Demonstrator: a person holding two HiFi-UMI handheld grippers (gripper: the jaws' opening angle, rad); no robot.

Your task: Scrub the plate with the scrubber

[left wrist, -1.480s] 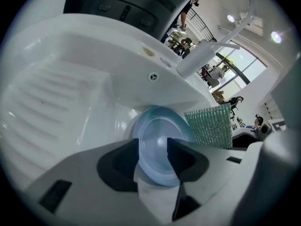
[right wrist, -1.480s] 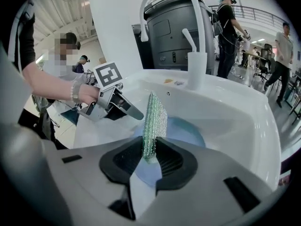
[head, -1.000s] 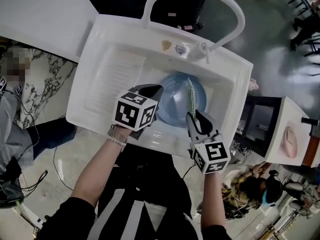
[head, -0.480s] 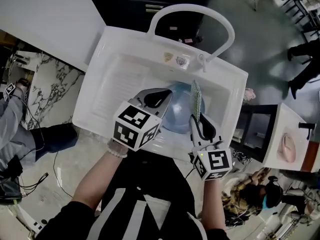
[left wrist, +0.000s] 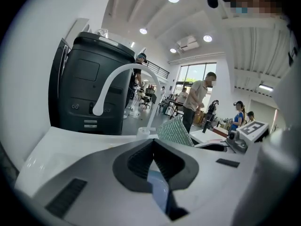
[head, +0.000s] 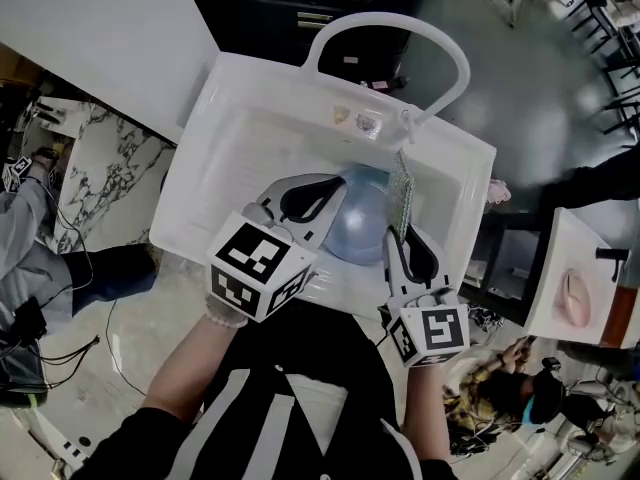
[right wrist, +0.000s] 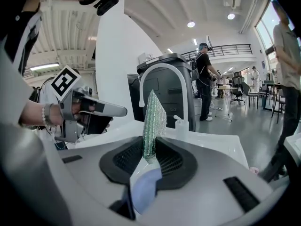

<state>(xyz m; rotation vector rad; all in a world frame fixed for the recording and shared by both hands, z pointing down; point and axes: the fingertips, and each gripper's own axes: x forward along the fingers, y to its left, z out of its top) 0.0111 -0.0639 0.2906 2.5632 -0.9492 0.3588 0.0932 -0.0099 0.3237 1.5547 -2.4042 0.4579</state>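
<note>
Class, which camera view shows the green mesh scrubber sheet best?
The right gripper view: the green mesh scrubber sheet stands upright, broadside, clamped in the right gripper. The head view shows only its thin edge by the round blue plate; the left gripper view shows one corner beyond the jaws.

lab hall with mock sink [head: 270,83]

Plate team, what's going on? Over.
Left gripper shut on rim of blue plate. Right gripper holds green scrubber upright at its right edge. Nothing in the way.
</note>
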